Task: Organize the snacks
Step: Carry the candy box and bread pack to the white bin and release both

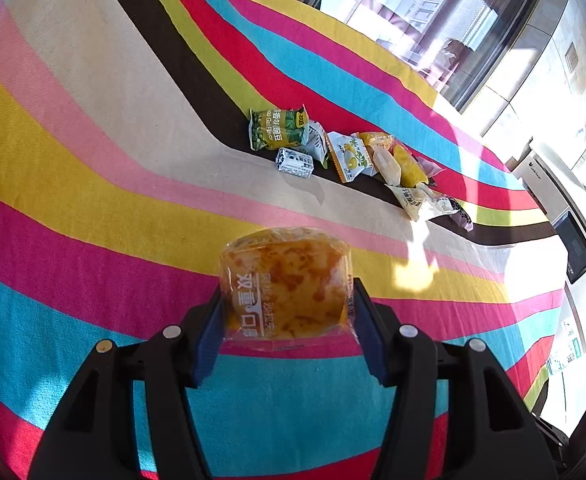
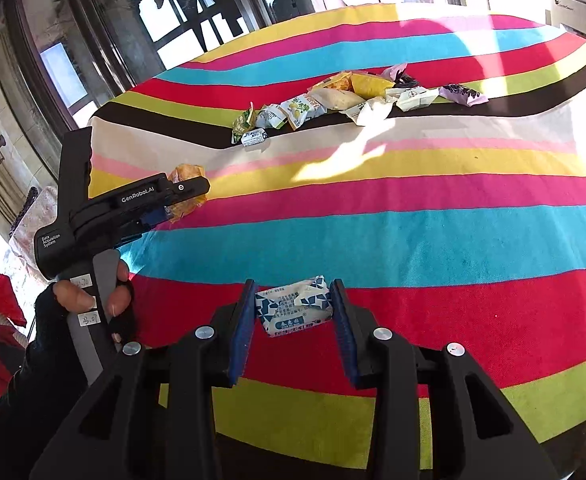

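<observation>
A cloth (image 1: 93,128) of broad stripes — cream, pink, yellow, magenta, turquoise, red, lime and black — covers the whole surface in front of me, with hard sunlight falling across it. Beyond its far edge stand large dark-framed windows (image 2: 141,32). Along the black stripe lies a loose row of snack packets (image 1: 357,160), touching and overlapping, with a green bag (image 1: 279,128) at one end and a small blue-and-white packet (image 1: 294,163) just beside it. My left tongs (image 1: 287,300) are about half spread and pinch a clear-wrapped orange pastry (image 1: 285,280) by its two sides, held over the magenta and turquoise stripes, well apart from the row. My right tongs (image 2: 291,316) stand narrower and grip a small blue-and-white wrapped snack (image 2: 293,308) between the blue pads, above the red stripe. My left hand (image 2: 89,300), in a dark fingerless glove, wraps the left handle.
</observation>
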`<state>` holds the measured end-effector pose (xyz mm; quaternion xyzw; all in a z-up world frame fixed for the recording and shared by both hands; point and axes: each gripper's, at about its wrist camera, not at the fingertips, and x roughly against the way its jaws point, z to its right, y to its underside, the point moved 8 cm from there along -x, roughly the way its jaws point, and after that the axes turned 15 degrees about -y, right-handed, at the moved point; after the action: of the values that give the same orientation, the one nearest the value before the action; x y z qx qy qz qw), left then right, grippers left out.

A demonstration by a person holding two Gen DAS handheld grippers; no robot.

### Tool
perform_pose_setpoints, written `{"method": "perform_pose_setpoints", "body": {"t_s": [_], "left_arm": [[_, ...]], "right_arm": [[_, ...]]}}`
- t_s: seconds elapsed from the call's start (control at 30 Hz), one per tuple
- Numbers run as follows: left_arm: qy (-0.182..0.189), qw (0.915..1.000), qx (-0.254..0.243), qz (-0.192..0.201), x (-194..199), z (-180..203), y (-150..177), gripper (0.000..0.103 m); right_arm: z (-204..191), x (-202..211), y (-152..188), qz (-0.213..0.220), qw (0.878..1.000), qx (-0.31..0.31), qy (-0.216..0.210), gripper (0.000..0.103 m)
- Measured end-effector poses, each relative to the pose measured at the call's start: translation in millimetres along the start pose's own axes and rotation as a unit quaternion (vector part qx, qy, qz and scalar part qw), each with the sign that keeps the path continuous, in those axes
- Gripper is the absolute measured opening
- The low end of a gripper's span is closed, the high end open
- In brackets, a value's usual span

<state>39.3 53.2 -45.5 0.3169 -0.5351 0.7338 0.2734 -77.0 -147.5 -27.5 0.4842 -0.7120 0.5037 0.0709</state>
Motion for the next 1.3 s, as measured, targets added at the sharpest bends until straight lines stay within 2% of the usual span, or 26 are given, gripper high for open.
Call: {"method": "perform_pose_setpoints", "body": {"t_s": [0.3, 0.47, 0.57, 0.67, 0.93, 1.1, 1.3], "left_arm": [[0.009, 1.0000, -0.002, 0.000, 3, 2, 1, 0.058], [0.028, 0.9995, -0.011, 0.010, 8, 5, 1, 0.058], [0.019, 0.9995, -0.002, 0.025, 17, 3, 2, 0.057], [0.033, 0.9992, 0.009, 0.021, 28, 7, 11, 0.057], [0.069, 0.9959, -0.055, 0.021, 72, 57, 47, 0.058], [0.089, 0.9915, -0.094, 0.013, 85, 92, 70, 0.058], [0.109, 0.9821, -0.153, 0.002, 97, 137, 100, 0.058]], "right_arm": [[-10, 21, 26, 0.006, 1.000, -0.001, 0.000, 0.036], [-14, 40, 24, 0.020, 1.000, 0.010, 0.000, 0.036], [-13, 58, 22, 0.032, 0.999, 0.018, 0.006, 0.036], [-8, 74, 24, 0.035, 0.999, 0.030, 0.021, 0.036], [23, 109, 45, 0.036, 0.998, 0.013, 0.050, 0.036], [45, 136, 55, 0.056, 0.996, -0.012, 0.062, 0.036], [63, 162, 67, 0.069, 0.994, -0.025, 0.078, 0.036]]}}
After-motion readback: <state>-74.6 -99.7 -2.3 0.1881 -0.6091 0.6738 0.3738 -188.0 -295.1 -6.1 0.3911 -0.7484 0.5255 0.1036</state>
